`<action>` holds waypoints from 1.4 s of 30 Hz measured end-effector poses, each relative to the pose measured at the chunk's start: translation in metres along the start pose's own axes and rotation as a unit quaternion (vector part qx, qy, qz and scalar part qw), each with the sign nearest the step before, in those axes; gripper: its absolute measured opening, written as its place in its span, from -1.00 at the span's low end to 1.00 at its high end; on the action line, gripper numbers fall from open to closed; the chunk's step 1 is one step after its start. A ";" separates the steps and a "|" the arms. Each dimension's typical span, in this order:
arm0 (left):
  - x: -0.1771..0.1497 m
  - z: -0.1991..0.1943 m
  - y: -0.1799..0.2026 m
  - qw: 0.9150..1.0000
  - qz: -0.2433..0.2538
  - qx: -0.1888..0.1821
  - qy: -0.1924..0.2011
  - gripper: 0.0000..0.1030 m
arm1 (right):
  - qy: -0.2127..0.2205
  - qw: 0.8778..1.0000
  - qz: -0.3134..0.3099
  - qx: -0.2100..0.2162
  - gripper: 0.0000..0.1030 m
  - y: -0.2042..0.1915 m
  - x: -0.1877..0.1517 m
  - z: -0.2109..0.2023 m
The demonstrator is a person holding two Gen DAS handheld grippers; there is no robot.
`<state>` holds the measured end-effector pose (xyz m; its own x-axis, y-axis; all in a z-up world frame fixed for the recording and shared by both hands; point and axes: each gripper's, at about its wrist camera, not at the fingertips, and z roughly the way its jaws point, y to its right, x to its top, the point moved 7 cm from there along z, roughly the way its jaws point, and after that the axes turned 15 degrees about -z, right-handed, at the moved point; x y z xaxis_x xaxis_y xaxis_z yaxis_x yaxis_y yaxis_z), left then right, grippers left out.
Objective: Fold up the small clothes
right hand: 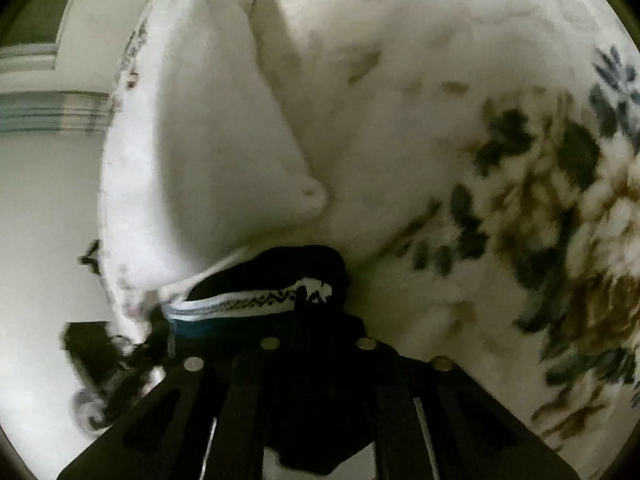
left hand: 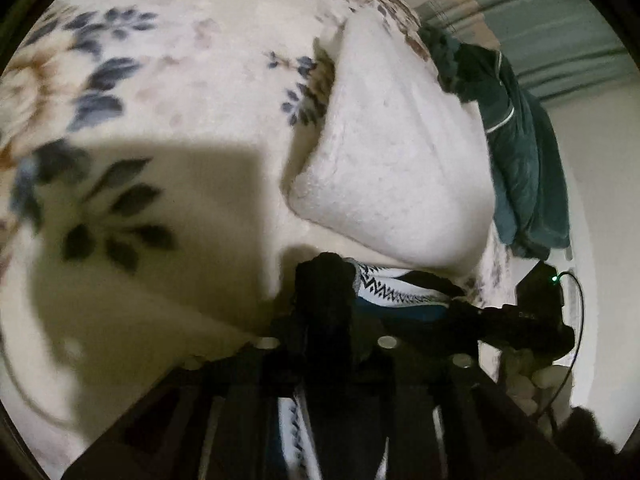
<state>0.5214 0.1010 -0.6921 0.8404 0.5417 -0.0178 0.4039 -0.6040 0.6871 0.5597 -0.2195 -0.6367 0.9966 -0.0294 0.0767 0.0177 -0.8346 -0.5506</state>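
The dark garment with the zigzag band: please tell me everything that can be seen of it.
The dark garment looks like soft black knit with a white band bearing a black zigzag pattern and a blue strip below it. It is bunched, held up between both grippers: the left gripper and right gripper each appear shut on it. Behind it lie a white pillow and floral blanket.

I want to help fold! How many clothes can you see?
2. A black garment with a white zigzag band is pinched between both tools, left tool and right tool. A dark teal garment lies at the bed's edge. Others may be hidden.
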 end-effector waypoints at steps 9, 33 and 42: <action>-0.084 -0.051 -0.056 0.994 -0.103 -0.024 -0.031 0.30 | -0.013 0.995 0.032 0.093 0.14 0.011 -0.082 -0.054; -0.143 -0.123 -0.065 0.998 -0.057 0.019 0.019 0.51 | -0.063 0.995 0.021 0.068 0.18 -0.022 -0.199 -0.062; -0.284 -0.167 -0.108 0.990 -0.019 0.139 -0.034 0.51 | -0.181 0.979 0.064 0.064 0.19 -0.013 -0.373 -0.069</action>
<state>0.1786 0.1097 -0.6400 0.8415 0.5320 -0.0943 0.5110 -0.7270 0.4586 0.1827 -0.2359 -0.6012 0.9539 0.0862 -0.2874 -0.1233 -0.7605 -0.6375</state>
